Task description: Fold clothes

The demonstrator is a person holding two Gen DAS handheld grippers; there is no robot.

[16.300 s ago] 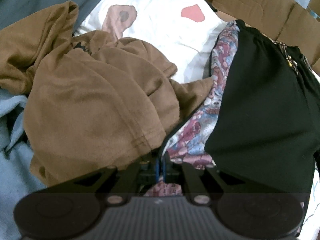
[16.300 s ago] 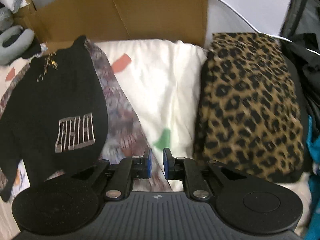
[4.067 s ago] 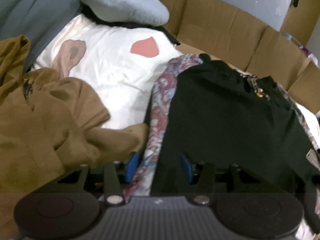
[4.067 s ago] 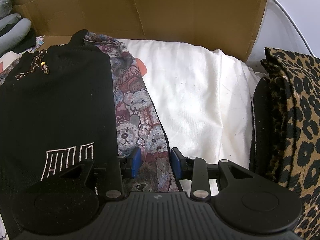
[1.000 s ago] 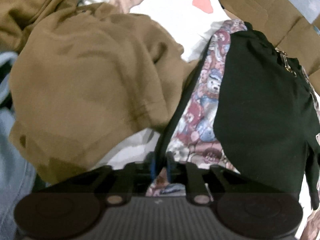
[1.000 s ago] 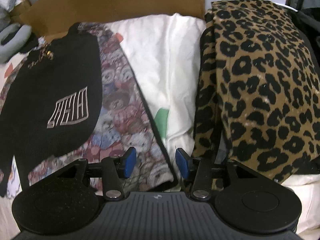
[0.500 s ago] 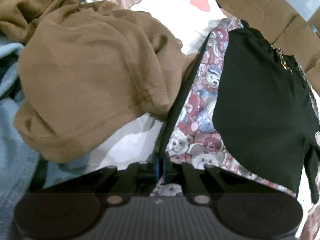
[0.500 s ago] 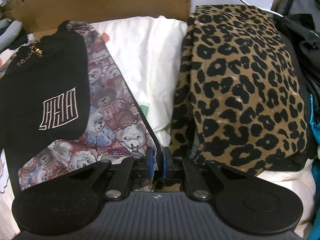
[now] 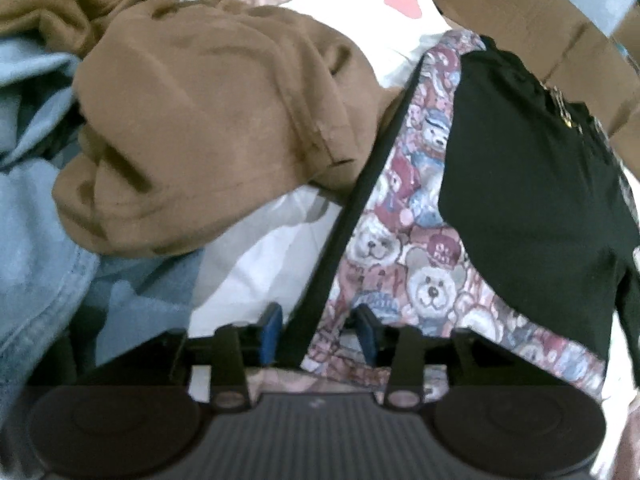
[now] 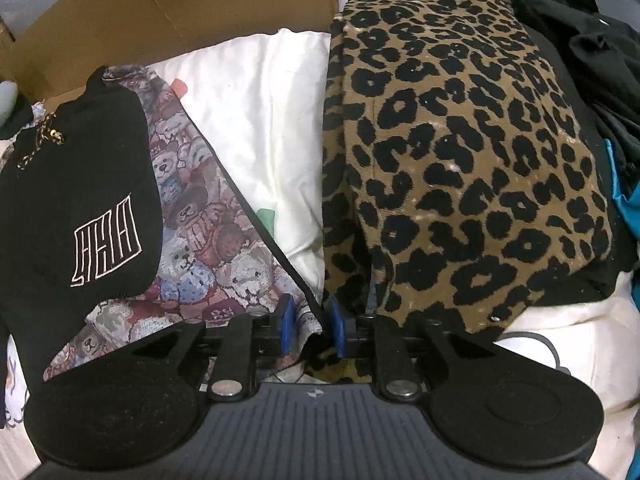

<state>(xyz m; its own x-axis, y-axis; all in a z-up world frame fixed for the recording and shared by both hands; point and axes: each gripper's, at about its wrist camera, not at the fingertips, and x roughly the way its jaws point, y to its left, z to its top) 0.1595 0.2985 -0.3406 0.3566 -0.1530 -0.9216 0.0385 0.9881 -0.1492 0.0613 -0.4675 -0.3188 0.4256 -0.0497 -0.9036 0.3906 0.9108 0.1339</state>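
Left hand-held gripper [image 9: 319, 330] released, jaws standing wide with the black trim of the bear-print garment [image 9: 400, 264] running loose between them; half a second ago clamped shut on that same trim. Right hand-held gripper [image 10: 311, 320] likewise let go, jaws parted a little either side of the trim at the garment's other near corner, where shut tight half a second back. Reads as the end of a two-handed pull or smoothing stroke: both near corners freed, cloth left spread fairly flat on the white bedding [image 10: 260, 112]. Cannot say from this whether that fold is finished or only a stage of it. Lying on top of the bear print, a black garment [image 10: 72, 168], folded narrow. To the right, just beside the bear print's near corner, a leopard-print piece [image 10: 460, 140], already a neat flat block. To the left, a brown garment [image 9: 208, 128] in a crumpled heap and blue denim [image 9: 36, 260] bunched beside it, both unfolded as they lie. Behind everything, cardboard walls [image 10: 180, 12]. As for writing: an embroidered logo [image 10: 106, 240] on the black garment, pale outlined block characters, angular, not surely readable. Near its top, a small beaded cord [image 10: 48, 136]. No brand tags legible elsewhere.
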